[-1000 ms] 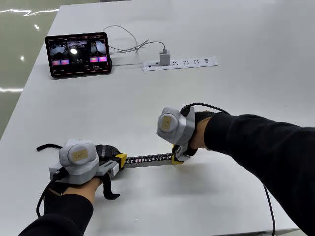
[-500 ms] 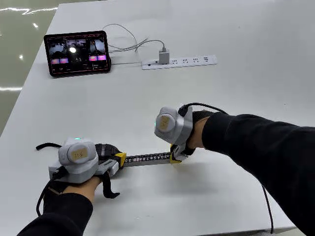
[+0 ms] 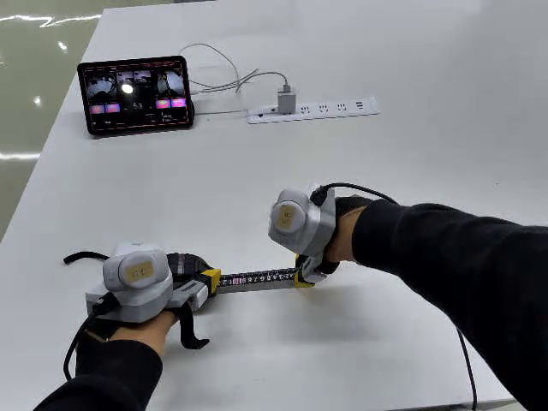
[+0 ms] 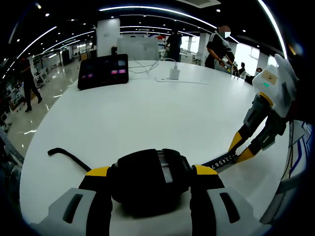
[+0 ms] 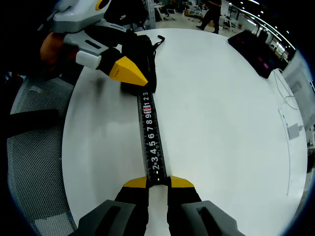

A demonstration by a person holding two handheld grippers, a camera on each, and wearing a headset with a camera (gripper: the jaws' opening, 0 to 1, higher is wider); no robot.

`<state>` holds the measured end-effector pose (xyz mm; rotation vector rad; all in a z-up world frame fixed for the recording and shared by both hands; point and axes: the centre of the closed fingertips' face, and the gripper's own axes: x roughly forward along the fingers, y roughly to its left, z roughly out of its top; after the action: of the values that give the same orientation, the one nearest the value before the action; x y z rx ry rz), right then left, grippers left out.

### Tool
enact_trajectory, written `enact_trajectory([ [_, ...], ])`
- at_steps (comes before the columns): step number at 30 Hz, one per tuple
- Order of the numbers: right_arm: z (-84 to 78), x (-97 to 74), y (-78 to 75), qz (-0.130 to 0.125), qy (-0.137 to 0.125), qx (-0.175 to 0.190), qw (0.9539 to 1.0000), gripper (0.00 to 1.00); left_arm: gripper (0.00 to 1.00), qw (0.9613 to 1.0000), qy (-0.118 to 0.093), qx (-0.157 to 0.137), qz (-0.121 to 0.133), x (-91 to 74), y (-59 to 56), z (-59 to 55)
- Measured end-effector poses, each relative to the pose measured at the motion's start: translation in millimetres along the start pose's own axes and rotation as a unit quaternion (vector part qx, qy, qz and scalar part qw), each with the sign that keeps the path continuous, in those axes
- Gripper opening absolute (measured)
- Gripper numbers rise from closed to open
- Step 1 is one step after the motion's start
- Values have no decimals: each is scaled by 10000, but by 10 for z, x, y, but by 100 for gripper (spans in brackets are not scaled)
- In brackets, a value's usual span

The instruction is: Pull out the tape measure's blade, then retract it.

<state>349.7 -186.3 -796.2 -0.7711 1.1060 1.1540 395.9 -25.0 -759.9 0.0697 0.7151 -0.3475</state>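
Right gripper view, right gripper pinching blade, its tip hidden between jaws, left gripper clamped around tape measure case

- White table.
- Lit tablet stands near its left edge.
- Power strip with a plugged charger lies right of the tablet.
- Tape measure near the front edge, blade drawn out flat.

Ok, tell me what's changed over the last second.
Very little. The right gripper, shut on the blade near its tip, has edged slightly toward the case, so a touch less blade shows. The left gripper stays clamped on the case in the same spot. Nothing was let go or newly gripped; the tablet and power strip are unmoved.
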Motion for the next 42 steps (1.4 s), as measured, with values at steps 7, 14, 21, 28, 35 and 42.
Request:
enact_trajectory([
  [7,18,6,5,24,7,-22,10000,9,59,10000,16,1,-9,4,1,-2],
  [14,40,15,0,18,-35,-19,10000,9,59,10000,-1,-5,-12,7,4,0],
  [21,66,28,1,9,-44,-35,10000,9,59,10000,4,-15,-12,11,7,-2],
  [28,83,33,-3,10,-78,-37,10000,9,59,10000,8,-10,-20,9,4,0],
  [35,104,43,-4,4,-76,-78,9999,9,59,10000,4,-24,-23,8,0,0],
  [42,124,47,-5,-13,-74,-111,9999,9,59,10000,18,-30,-33,8,-2,1],
])
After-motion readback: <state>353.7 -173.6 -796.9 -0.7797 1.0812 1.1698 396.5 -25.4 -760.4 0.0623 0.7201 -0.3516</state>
